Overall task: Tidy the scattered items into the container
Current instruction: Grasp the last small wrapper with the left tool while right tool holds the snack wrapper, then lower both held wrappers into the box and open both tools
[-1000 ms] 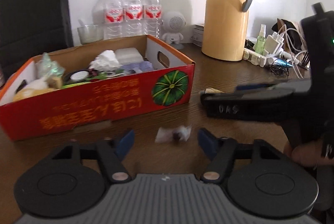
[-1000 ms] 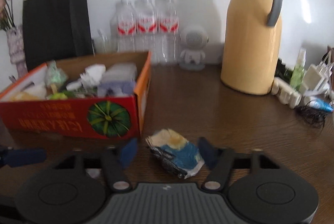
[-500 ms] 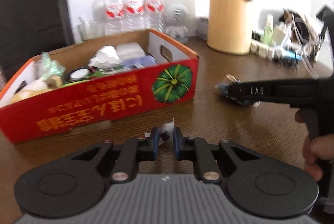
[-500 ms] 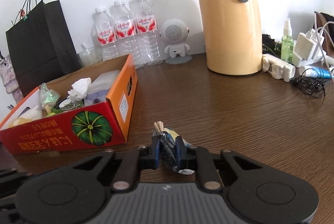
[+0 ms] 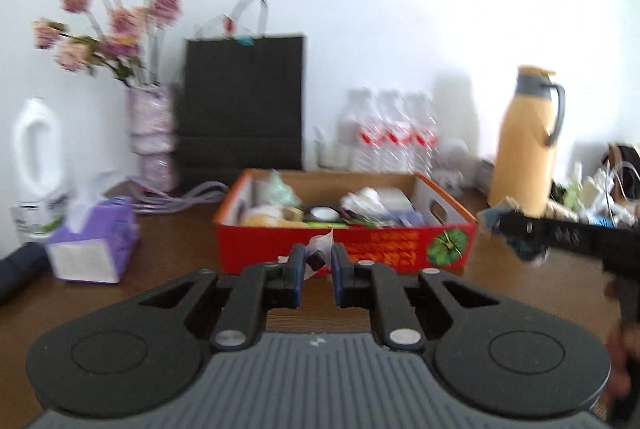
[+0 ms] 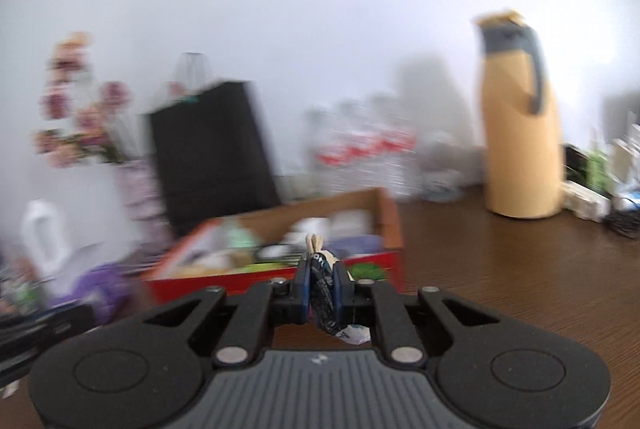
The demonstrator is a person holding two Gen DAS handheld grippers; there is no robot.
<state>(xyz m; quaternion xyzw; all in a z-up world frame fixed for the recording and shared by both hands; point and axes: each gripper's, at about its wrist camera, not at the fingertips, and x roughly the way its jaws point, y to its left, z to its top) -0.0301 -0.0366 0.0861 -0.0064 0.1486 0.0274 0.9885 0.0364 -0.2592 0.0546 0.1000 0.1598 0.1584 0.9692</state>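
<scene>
Left claw (image 5: pixel 316 263): pinched a small clear-wrapped dark candy (image 5: pixel 318 258).
Right claw (image 6: pixel 320 279): pinched a crumpled blue-and-black snack wrapper (image 6: pixel 323 293).
Advice: each load needed to clear the red cardboard box (image 5: pixel 384 249) wall before release.

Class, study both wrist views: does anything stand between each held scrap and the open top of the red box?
Nothing visible does. The left gripper holds a small wrapper, the right gripper a crumpled packet; only the red box near wall lies ahead.

A lived-in home is showing here — beside the yellow thermos jug (image 5: pixel 524 145) on the wooden table (image 6: pixel 520 269), water bottles (image 5: pixel 384 137), a tissue pack (image 5: pixel 94 241) and vased flowers (image 5: pixel 116 29) are crowding the wall.
</scene>
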